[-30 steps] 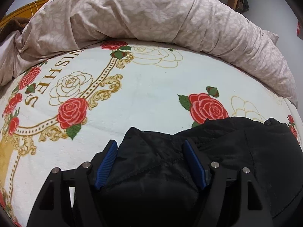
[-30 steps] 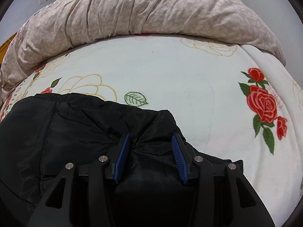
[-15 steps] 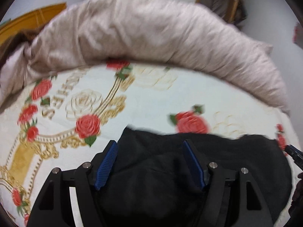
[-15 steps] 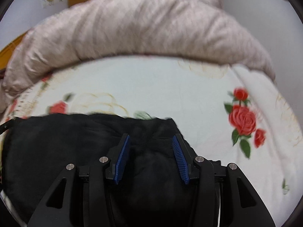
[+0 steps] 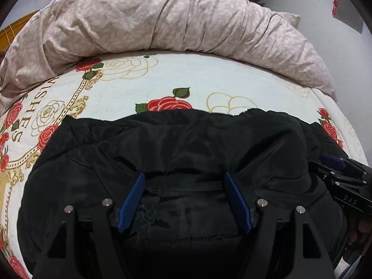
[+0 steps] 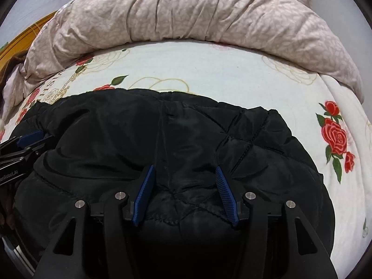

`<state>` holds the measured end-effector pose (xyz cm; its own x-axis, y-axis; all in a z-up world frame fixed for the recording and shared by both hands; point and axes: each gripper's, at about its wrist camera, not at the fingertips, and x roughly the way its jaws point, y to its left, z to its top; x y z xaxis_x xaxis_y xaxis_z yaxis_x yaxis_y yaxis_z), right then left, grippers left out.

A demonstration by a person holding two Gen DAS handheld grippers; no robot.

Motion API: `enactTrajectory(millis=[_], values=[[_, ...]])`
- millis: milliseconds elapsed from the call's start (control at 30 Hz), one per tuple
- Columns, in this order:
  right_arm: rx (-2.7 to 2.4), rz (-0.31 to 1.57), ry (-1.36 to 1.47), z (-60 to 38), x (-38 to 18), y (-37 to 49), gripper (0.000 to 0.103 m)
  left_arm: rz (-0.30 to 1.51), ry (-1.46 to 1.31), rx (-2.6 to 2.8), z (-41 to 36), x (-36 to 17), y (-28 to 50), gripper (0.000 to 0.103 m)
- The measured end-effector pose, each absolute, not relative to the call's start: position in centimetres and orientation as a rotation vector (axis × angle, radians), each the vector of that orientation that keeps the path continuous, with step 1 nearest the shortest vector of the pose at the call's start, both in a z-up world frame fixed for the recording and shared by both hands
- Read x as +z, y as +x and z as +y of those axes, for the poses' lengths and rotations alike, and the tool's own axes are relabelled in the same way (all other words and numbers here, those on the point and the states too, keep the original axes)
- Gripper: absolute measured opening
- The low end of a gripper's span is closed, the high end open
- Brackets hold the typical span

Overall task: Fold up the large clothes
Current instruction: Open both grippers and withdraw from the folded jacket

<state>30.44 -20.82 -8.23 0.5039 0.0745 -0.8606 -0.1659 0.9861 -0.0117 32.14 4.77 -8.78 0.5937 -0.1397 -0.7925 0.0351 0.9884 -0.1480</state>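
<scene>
A: Black padded jacket [image 5: 186, 162] lies bunched under both hand-held grippers on the bed [image 5: 139, 83]; left hand-held gripper [image 5: 184, 200] wide, fabric between its pads.

B: Right hand-held gripper [image 6: 184, 193] opening. Release evenly, flatten the fold. Beyond, a rumpled duvet [image 6: 197, 11].

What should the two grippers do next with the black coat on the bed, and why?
Probably lift both clear. The black coat lies bunched on the rose blanket. The right gripper is opening with coat between its pads; the left gripper straddles it wide. Then regrip an edge.
</scene>
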Motion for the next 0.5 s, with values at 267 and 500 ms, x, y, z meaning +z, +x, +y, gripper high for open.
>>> enactTrajectory(millis=[267,500], values=[[0.048,0.9,-0.06,-26.0,-4.3,25.3,0.054,0.818,-0.153,0.0,10.4,-4.8,27.1,0.061],[0.014,0.938,-0.049,-28.0,-8.2,25.4,0.054,0.862,-0.184,0.076,13.6,-9.0,26.7,0.064]])
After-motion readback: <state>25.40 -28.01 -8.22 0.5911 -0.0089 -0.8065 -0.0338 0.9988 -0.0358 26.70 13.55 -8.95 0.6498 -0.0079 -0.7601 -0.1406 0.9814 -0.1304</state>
